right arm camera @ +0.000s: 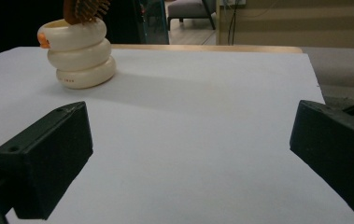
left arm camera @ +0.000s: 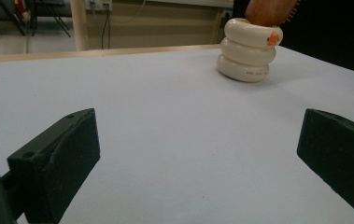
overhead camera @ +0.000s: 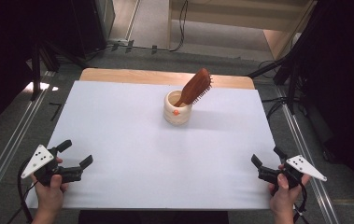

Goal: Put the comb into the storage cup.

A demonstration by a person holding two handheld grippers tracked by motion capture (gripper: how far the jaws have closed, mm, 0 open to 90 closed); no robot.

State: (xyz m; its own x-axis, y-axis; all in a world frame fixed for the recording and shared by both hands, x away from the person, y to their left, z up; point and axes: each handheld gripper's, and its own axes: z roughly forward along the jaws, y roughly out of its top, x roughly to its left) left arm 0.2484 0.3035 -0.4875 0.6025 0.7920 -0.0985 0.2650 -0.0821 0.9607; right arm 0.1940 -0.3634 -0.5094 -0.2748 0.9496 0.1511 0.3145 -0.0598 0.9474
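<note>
A cream ringed cup (overhead camera: 178, 108) with a small orange spot stands at the table's far middle. A brown wooden hairbrush (overhead camera: 194, 87) stands in it, head up and leaning right, bristles facing right. My left gripper (overhead camera: 75, 153) rests at the near left corner, open and empty. My right gripper (overhead camera: 268, 156) rests at the near right corner, open and empty too. The left gripper view has the cup (left arm camera: 249, 50) at upper right beyond its jaws (left arm camera: 198, 154). In the right gripper view the cup (right arm camera: 79, 52) is at upper left, with the brush's bristles (right arm camera: 88, 9) above it.
A white sheet (overhead camera: 132, 140) covers the wooden table (overhead camera: 118, 75). Metal rails run along the floor on both sides, and cables lie behind the table. Dark stands and equipment flank the table at left and right.
</note>
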